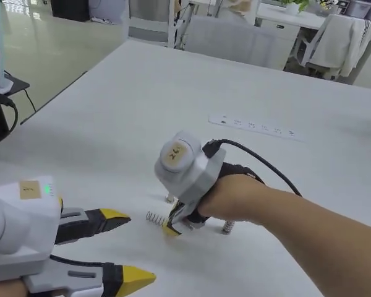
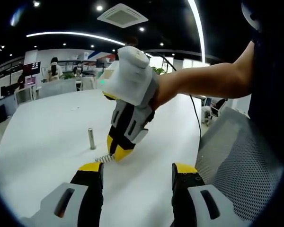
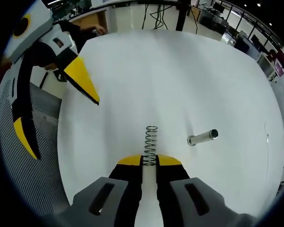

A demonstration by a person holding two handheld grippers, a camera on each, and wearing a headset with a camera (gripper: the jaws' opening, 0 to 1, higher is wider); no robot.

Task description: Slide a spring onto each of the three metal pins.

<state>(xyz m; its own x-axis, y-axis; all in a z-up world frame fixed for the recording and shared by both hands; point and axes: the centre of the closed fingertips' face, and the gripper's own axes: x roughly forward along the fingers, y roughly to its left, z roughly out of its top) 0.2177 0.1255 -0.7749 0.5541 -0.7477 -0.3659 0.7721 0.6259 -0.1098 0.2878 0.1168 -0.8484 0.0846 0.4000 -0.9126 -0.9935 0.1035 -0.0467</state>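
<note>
Right gripper [image 3: 149, 161]: jaws clamped together on one end of the spring [image 3: 151, 141] — coil sticking straight out past the yellow tips.
Spring: low down by the white table [image 1: 142, 105], roughly level; resting on it or just above, cannot tell. Free end pointing toward the left gripper.
Pin [image 3: 203, 137]: bare, upright on the table, near the spring's free end and off to one side, not touching it.
Second pin [image 1: 227, 227]: by the wrist, partly hidden by the hand; looks ringed with coils, though too small to be sure.
Left gripper [image 2: 137, 168]: jaws apart, nothing between them, held low at the near left of the table, tips aimed at the right gripper.
Hand [image 1: 235, 198]: wrapped round the right gripper's body, forearm reaching in from the right — black cable [image 1: 266, 164] looping off behind it.
Power strip [image 1: 253, 127]: flat on the table, well beyond the grippers.
</note>
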